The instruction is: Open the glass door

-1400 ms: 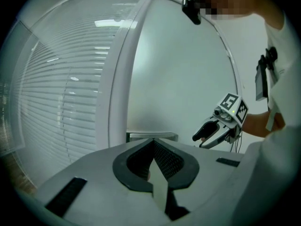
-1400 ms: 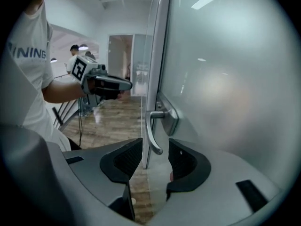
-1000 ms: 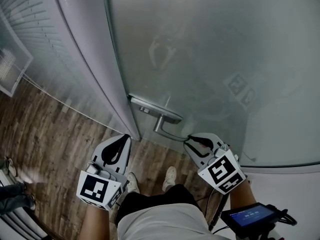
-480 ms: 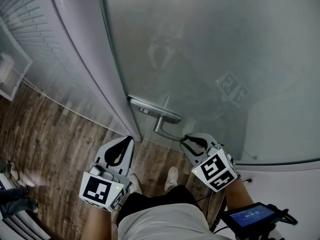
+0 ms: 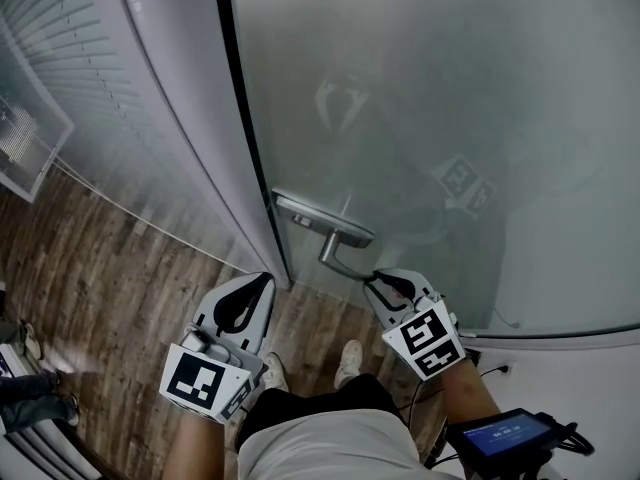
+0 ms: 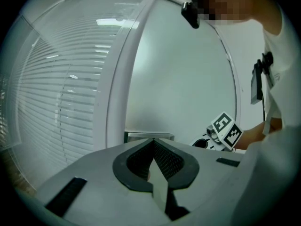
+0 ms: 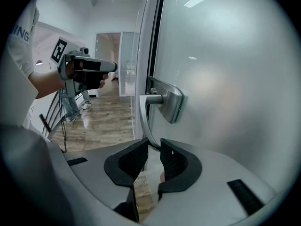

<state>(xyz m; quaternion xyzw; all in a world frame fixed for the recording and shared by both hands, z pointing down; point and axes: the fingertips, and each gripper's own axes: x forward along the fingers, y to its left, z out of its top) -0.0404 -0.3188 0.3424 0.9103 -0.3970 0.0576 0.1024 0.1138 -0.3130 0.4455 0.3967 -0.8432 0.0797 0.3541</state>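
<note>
The frosted glass door fills the upper right of the head view. Its metal lever handle hangs from a plate near the door's left edge. My right gripper is shut on the lever's free end. In the right gripper view the curved lever runs down between the two pads of the right gripper. My left gripper hangs left of the handle in front of the door frame, clear of it. The left gripper is shut with nothing in it.
A white door frame and a glass wall with blinds stand left of the door. Wooden floor lies below, with the person's shoes on it. A screen device sits at the bottom right. Another person's legs show at the far left.
My right gripper has sunk a little, rolling slightly, still closed on the lever's end. The left gripper has stayed about where it was.
</note>
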